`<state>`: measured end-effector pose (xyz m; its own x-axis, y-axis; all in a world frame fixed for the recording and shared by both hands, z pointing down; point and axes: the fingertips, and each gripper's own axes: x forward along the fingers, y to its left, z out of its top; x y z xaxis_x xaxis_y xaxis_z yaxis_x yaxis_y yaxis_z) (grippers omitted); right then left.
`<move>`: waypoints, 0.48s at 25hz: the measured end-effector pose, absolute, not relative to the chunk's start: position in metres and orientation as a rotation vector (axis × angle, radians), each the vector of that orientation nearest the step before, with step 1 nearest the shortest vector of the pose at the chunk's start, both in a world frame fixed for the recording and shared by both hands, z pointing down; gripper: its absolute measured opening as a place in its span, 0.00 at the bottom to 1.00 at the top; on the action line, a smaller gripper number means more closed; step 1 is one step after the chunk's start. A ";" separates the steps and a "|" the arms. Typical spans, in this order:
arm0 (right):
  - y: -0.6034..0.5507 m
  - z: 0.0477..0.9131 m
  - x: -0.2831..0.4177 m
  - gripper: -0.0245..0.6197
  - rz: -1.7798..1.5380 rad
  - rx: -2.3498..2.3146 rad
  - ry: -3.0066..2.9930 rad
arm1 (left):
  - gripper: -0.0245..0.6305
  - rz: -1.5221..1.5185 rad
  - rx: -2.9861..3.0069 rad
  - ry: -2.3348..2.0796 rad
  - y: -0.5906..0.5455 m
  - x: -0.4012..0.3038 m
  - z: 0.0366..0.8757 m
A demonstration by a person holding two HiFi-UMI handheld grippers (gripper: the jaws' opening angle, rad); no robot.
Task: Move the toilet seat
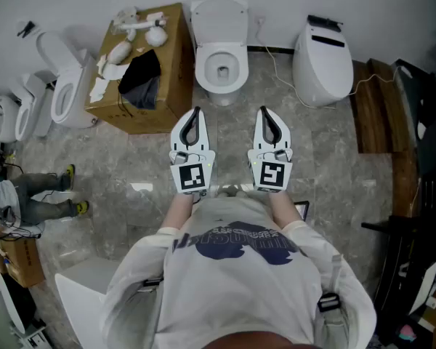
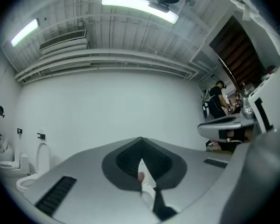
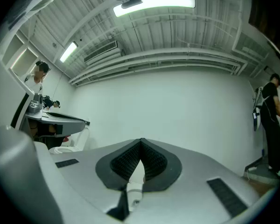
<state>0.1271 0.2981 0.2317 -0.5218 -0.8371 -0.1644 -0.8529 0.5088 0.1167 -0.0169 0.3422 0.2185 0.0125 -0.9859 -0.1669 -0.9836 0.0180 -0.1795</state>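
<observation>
A white toilet [image 1: 221, 57] stands against the far wall, straight ahead of me in the head view. Its lid [image 1: 219, 14] is tilted up at the back and the bowl is open, with the white ring of the seat [image 1: 203, 65] round it. My left gripper [image 1: 195, 112] and right gripper [image 1: 264, 112] hover side by side over the floor just short of the bowl, touching nothing. Both are shut with nothing between the pads. In the gripper views the left gripper [image 2: 141, 140] and right gripper [image 3: 141, 142] point at the bare white wall, so the toilet is hidden there.
A cardboard box [image 1: 171, 57] with white parts and a black cloth stands left of the toilet. A closed white toilet [image 1: 323, 62] stands to the right, with a cable on the floor. More toilets [image 1: 64, 86] and a seated person [image 1: 29, 198] are at the left; wooden boards [image 1: 376, 107] at the right.
</observation>
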 end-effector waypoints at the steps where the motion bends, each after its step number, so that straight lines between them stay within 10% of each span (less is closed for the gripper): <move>1: 0.298 0.231 0.127 0.05 0.284 -1.489 2.656 | 0.03 -0.015 -2.042 2.048 0.342 -0.017 0.218; 12: 0.297 0.229 0.130 0.05 0.291 -1.473 2.655 | 0.03 -0.042 -2.025 2.046 0.342 -0.016 0.219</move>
